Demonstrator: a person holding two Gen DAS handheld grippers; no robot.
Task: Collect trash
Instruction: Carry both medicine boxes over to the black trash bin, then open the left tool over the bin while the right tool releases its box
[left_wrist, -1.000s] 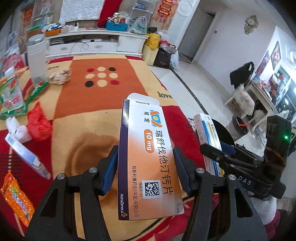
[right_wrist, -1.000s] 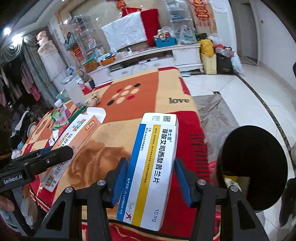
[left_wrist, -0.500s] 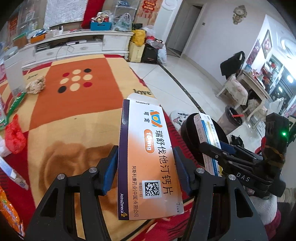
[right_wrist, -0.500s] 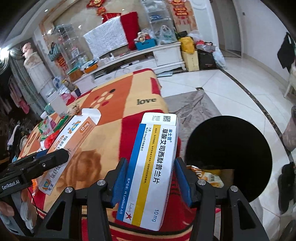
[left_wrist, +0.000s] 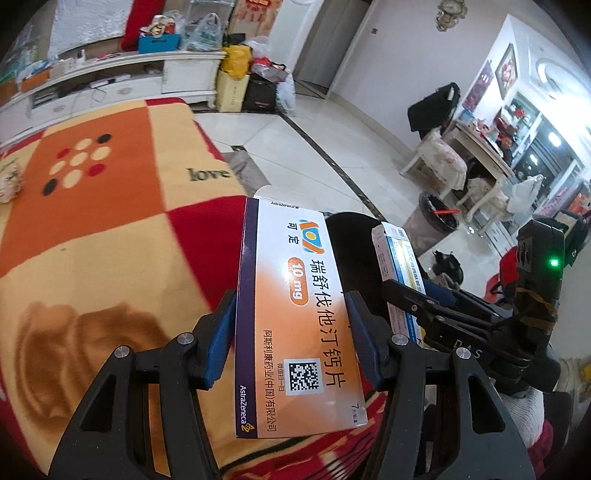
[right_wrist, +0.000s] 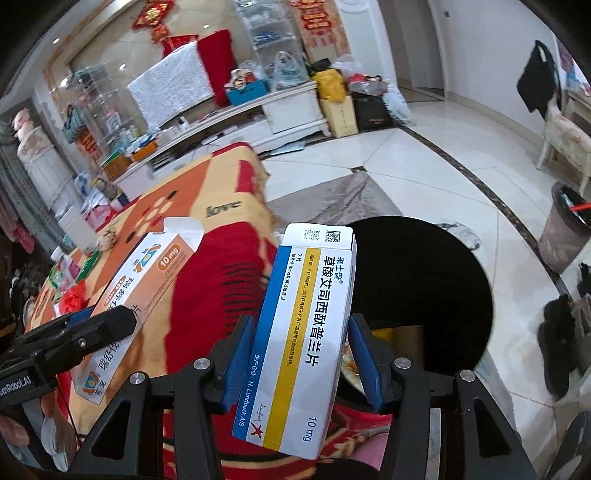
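My left gripper (left_wrist: 291, 332) is shut on an orange and white medicine box (left_wrist: 295, 314) with its top flap open; it also shows in the right wrist view (right_wrist: 144, 280). My right gripper (right_wrist: 301, 354) is shut on a blue, yellow and white medicine box (right_wrist: 306, 332), held over the near rim of a black round bin (right_wrist: 424, 280) beside the table. That box (left_wrist: 399, 266) and the right gripper (left_wrist: 424, 299) show at the right of the left wrist view, with the bin (left_wrist: 354, 251) behind the orange box. Some trash lies inside the bin.
The table carries an orange, red and yellow blanket (left_wrist: 92, 206). More trash lies at its far left: a crumpled paper ball (left_wrist: 9, 184), a red bag (right_wrist: 72, 299). A second bin (right_wrist: 565, 236) and chairs stand on the tiled floor to the right.
Both grippers swung right, off the table middle toward the black bin, each still holding its box. The bin now fills more of the right wrist view.
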